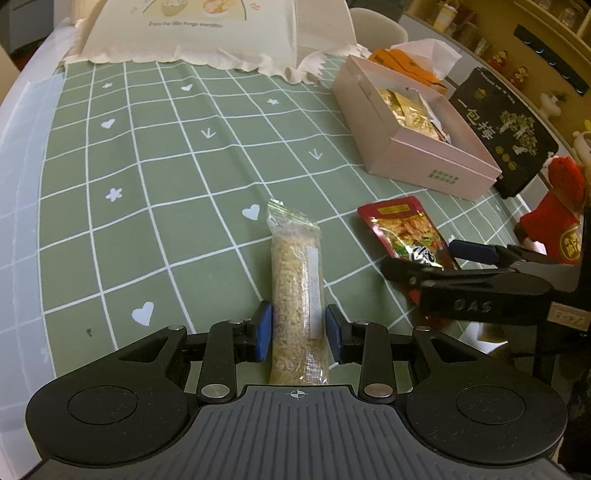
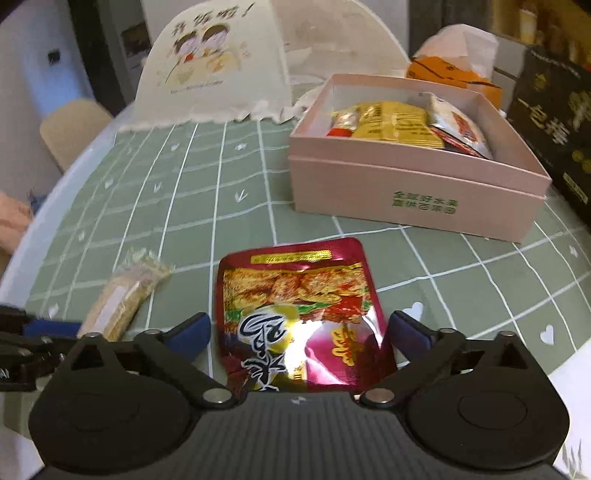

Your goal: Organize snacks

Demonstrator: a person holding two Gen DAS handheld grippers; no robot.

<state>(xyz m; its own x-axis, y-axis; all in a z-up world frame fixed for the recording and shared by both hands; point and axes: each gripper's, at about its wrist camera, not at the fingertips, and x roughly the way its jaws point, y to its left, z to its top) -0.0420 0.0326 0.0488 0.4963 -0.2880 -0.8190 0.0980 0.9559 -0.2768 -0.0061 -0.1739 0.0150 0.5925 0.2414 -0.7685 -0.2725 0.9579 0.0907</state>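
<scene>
A clear-wrapped cereal bar (image 1: 295,280) lies lengthwise on the green checked tablecloth (image 1: 147,166). My left gripper (image 1: 298,332) is shut on its near end, blue pads against both sides. A red foil snack pouch (image 2: 295,295) lies flat on the cloth to the right of the bar. My right gripper (image 2: 301,332) stands wide open around its near half, and the pads do not press it. Beyond it stands an open pink box (image 2: 406,199) with several snack packets inside. The bar (image 2: 122,299) also shows at the left of the right wrist view.
A black printed box (image 1: 506,129) sits right of the pink box, an orange packet with white paper (image 1: 410,62) behind it. A cream mesh food cover (image 1: 207,29) stands at the back. A red knitted figure (image 1: 557,221) is at the right edge. The cloth ends at the table's white rim (image 1: 26,147).
</scene>
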